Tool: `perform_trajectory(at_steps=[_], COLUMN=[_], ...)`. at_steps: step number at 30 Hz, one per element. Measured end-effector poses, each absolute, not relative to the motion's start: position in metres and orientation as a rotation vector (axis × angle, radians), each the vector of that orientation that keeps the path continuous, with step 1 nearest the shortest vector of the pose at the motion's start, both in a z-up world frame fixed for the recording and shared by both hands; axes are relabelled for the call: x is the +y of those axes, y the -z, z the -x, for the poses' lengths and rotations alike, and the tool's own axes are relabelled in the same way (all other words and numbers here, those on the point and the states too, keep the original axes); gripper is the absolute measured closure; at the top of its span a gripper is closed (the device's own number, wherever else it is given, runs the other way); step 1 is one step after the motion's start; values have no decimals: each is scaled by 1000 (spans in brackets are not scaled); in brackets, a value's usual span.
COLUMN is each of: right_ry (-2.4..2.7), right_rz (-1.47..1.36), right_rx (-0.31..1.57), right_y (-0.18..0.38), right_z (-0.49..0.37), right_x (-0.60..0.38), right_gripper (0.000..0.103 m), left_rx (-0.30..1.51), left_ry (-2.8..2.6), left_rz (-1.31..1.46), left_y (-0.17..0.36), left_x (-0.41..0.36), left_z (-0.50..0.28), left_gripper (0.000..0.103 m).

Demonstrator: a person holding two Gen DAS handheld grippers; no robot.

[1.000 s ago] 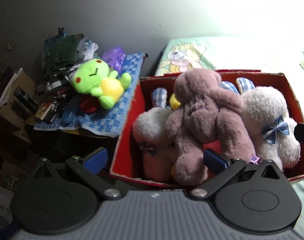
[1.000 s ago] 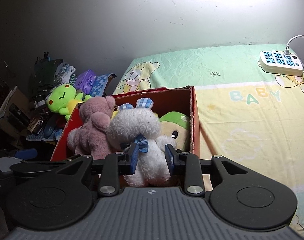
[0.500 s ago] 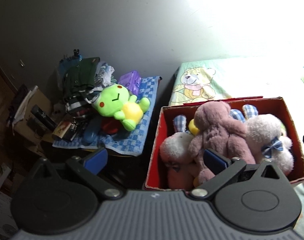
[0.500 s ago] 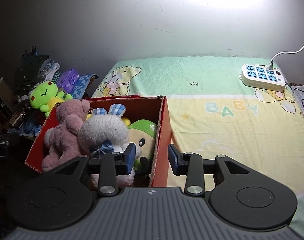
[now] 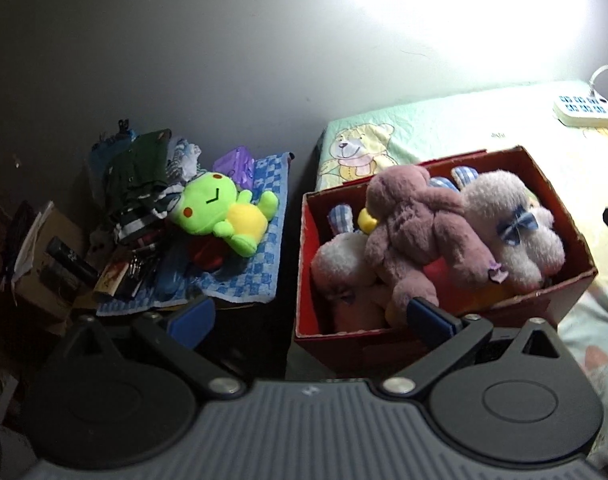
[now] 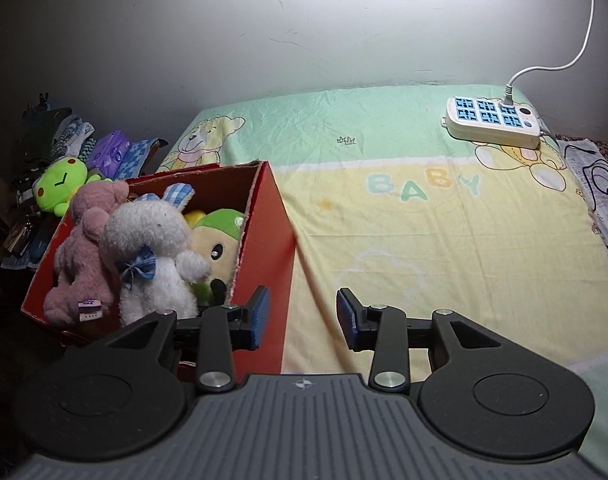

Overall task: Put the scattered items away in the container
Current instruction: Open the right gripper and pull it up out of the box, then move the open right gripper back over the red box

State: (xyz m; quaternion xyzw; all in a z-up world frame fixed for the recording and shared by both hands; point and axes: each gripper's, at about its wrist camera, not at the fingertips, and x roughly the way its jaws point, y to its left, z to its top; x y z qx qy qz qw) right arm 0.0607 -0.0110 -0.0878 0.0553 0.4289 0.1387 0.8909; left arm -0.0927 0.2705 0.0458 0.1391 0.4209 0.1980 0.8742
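Note:
A red cardboard box (image 5: 544, 300) (image 6: 264, 248) stands on the bed's left end, full of plush toys: a mauve bear (image 5: 420, 224) (image 6: 84, 236), a white bunny with a blue bow (image 5: 512, 216) (image 6: 152, 248), another white bunny (image 5: 340, 264) and a green-capped yellow toy (image 6: 216, 236). A lime green frog plush (image 5: 220, 212) (image 6: 60, 184) lies on a blue checked cloth left of the box. My left gripper (image 5: 304, 320) is open and empty, held back from the box's near left corner. My right gripper (image 6: 300, 316) is open and empty beside the box's right wall.
A side stand (image 5: 144, 216) left of the bed holds folded clothes, a purple pack (image 5: 236, 164) and small clutter. A white power strip (image 6: 492, 122) with cable lies at the bed's far right. Papers and a black cord (image 6: 596, 184) lie at the right edge.
Both grippers have pulled back from the box. The right gripper has shifted right, off the white bunny, and opened wider. The toys stay in the box.

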Motion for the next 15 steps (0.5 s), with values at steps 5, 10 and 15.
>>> perform_trajectory(at_steps=[5,10,15], right_ry=[-238,-200,-180], right_rz=[-125,-169,-197], right_rx=[927,952,970], right_y=[101,106,106], right_z=[-55,-41,-25], right_x=[-28,-39,-44], right_gripper=[63,58,58], left_rx=[858,849,816], left_ry=[-262,-184,-66], left_rz=[-486,-527,-335], left_y=[-39,-32,-24], left_x=[263,250,215], left_z=[102,102,104], left_gripper=[1,1,1])
